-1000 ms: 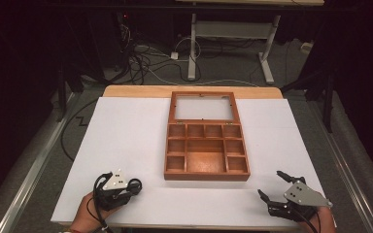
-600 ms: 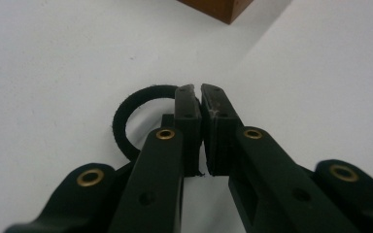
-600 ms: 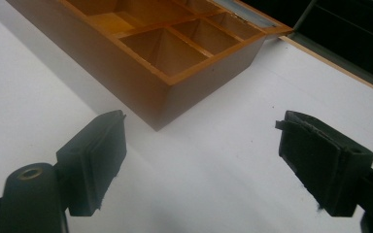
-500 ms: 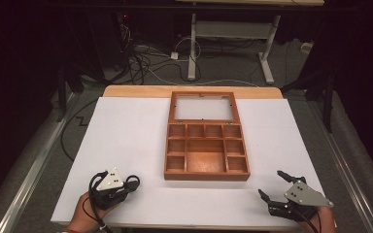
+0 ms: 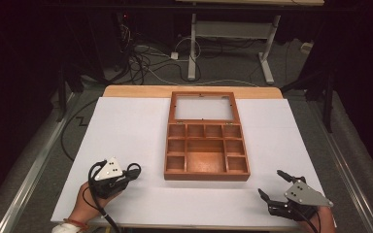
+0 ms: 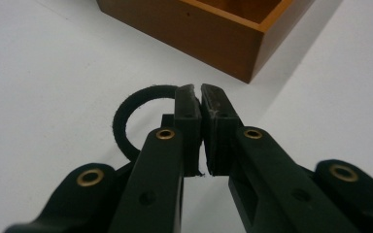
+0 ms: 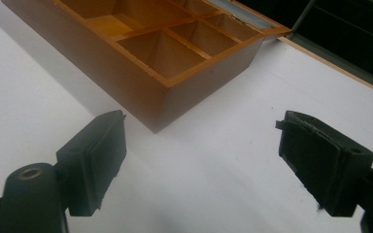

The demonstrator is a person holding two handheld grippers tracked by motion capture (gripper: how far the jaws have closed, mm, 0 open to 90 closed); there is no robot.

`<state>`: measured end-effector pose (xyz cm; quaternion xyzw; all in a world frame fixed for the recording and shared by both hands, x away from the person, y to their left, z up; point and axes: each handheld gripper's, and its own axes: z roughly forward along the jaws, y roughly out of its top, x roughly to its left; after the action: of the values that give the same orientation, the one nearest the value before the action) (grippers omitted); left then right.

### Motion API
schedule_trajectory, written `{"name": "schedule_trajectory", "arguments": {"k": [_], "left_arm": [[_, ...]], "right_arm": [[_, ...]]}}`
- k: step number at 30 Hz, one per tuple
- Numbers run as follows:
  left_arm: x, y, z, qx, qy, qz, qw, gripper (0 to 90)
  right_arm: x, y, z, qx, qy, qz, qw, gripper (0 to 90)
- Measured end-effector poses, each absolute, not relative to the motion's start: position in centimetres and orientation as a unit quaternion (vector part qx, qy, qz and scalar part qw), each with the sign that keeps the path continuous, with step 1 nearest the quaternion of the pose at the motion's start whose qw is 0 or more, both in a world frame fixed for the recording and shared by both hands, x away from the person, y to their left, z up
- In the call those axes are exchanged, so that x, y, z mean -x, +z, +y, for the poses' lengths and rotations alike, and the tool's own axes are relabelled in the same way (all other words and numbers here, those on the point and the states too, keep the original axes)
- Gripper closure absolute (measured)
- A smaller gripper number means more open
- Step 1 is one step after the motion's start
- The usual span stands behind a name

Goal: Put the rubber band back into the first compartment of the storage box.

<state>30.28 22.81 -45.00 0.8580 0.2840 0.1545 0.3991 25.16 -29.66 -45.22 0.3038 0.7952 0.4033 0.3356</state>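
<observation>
No lettering, label, brand or number can be read anywhere — not on the box point(image 5: 206, 145), not on the desk point(image 5: 126, 126) — nothing legible.

The compartmented box point(image 5: 207, 151) lies mid-table point(image 5: 126, 126), lid behind it; left tongs point(image 5: 137, 169) seemingly beside its near-left corner.

Black hand-held gripper point(image 6: 201, 94), brass rivets

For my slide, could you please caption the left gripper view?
Left gripper, jaws shut on a black ring, over the white table near a corner of the wooden box.
</observation>
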Motion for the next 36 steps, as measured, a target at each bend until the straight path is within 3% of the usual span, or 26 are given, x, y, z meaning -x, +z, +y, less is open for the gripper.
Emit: {"name": "schedule_trajectory", "arguments": {"k": [19,34,36], "left_arm": [[-34.2,-42.3,18.6,-0.847,0.169,0.246,0.44,83.6],[-36.8,-40.8,15.9,-0.837,0.172,0.238,0.462,83.6],[-37.2,-41.1,15.1,-0.818,0.168,0.256,0.487,83.6]], "right_arm": [[-25.2,-45.3,-29.7,-0.303,0.4,0.797,0.336,18.5],[-25.2,-45.3,-29.7,-0.303,0.406,0.795,0.333,18.4],[-25.2,-45.4,-29.7,-0.305,0.404,0.796,0.331,18.4]]}}
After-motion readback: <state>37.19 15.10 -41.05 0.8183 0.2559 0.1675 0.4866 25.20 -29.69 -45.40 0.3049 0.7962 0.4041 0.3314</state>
